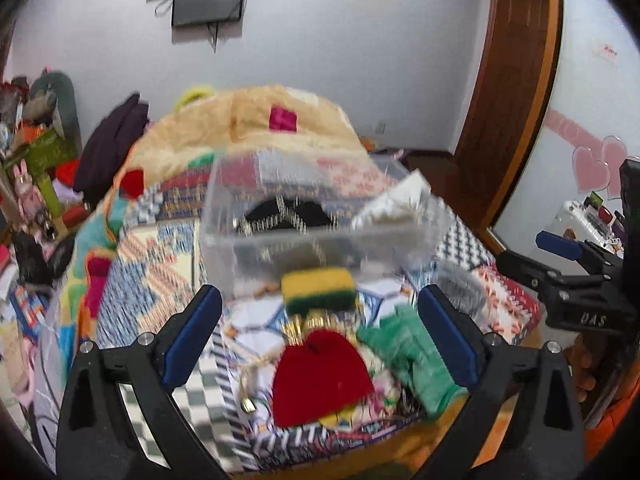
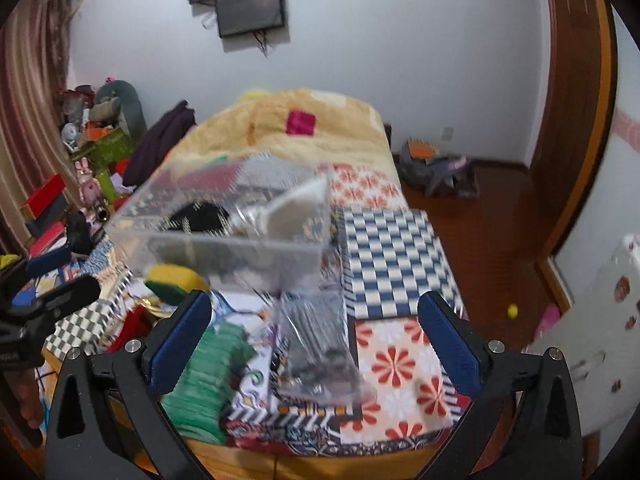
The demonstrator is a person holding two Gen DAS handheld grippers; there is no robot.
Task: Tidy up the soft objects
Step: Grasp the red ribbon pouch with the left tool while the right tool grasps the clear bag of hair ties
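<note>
A clear plastic box (image 1: 320, 232) stands on the patchwork bed; inside lie a black soft item (image 1: 280, 212) and a white cloth (image 1: 396, 204). In front of it lie a yellow-green sponge (image 1: 318, 290), a red pouch (image 1: 320, 380) with gold trim, a green cloth (image 1: 412, 360) and a grey item in a clear bag (image 2: 320, 344). My left gripper (image 1: 320, 336) is open above the red pouch. My right gripper (image 2: 316, 340) is open above the bagged grey item, with the green cloth (image 2: 208, 372) by its left finger. The box (image 2: 228, 228) and sponge (image 2: 172, 278) also show in the right wrist view.
A tan plush blanket (image 1: 256, 128) and dark clothing (image 1: 116, 140) lie at the bed's far end. Clutter of boxes and toys (image 2: 88, 152) stands left of the bed. Wooden floor (image 2: 500, 240) and a door frame are on the right, with a pile of items (image 2: 436, 168) by the wall.
</note>
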